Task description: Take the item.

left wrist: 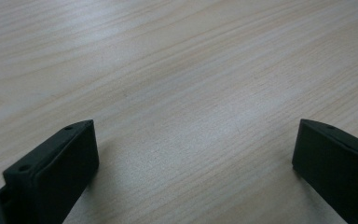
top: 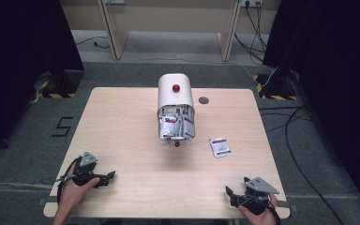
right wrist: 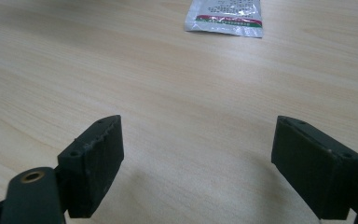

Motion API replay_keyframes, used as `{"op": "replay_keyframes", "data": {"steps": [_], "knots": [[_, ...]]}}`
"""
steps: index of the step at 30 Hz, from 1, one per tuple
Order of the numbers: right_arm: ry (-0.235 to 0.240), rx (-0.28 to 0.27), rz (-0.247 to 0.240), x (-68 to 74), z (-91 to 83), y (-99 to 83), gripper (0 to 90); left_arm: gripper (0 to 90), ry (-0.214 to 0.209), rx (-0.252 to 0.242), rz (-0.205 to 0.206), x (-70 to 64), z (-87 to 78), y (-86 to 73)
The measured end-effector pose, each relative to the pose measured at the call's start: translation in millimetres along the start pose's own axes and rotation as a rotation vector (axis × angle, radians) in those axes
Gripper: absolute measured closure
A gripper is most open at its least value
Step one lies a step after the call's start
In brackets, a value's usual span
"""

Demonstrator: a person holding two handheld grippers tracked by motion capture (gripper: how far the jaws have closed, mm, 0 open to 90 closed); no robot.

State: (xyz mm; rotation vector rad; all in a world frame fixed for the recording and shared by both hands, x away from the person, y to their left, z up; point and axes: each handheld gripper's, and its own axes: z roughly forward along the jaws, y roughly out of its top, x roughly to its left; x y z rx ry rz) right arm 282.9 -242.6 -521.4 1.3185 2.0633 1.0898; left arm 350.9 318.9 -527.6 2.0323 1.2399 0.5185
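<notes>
A white dome-lidded box (top: pixel 175 106) with a red knob stands at the table's middle, its front open and packed with several white-and-red sachets (top: pixel 172 125). One loose sachet (top: pixel 220 146) (right wrist: pixel 224 16) lies flat to its right. My left gripper (top: pixel 107 177) (left wrist: pixel 193 154) rests low on the table's near left, held in a hand, jaws wide apart over bare wood. My right gripper (top: pixel 228 193) (right wrist: pixel 198 149) sits at the near right edge, open too, with the loose sachet some way ahead of its jaws.
The wooden table (top: pixel 122 122) has a round grey cable hole (top: pixel 203 100) behind the box. A small red knob (top: pixel 177 144) lies just in front of the box. Cables (top: pixel 290 131) run over the carpet to the right. Dark curtains flank both sides.
</notes>
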Motion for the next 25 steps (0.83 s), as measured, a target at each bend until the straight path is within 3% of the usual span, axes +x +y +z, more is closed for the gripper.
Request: {"op": "replay_keyframes", "data": {"steps": [14, 22, 25], "knots": [[0.013, 0.02, -0.013, -4.1, -2.2, -6.9, 16.4, 0.0, 0.0, 0.0, 0.0, 0.0, 0.0, 0.0], [0.024, 0.024, -0.07, -5.0, -2.1, -10.7, 15.3, 0.0, 0.0, 0.0, 0.0, 0.0, 0.0, 0.0], [0.024, 0.022, -0.07, -4.7, -1.9, -10.8, 15.0, 0.0, 0.0, 0.0, 0.0, 0.0, 0.0, 0.0]]}}
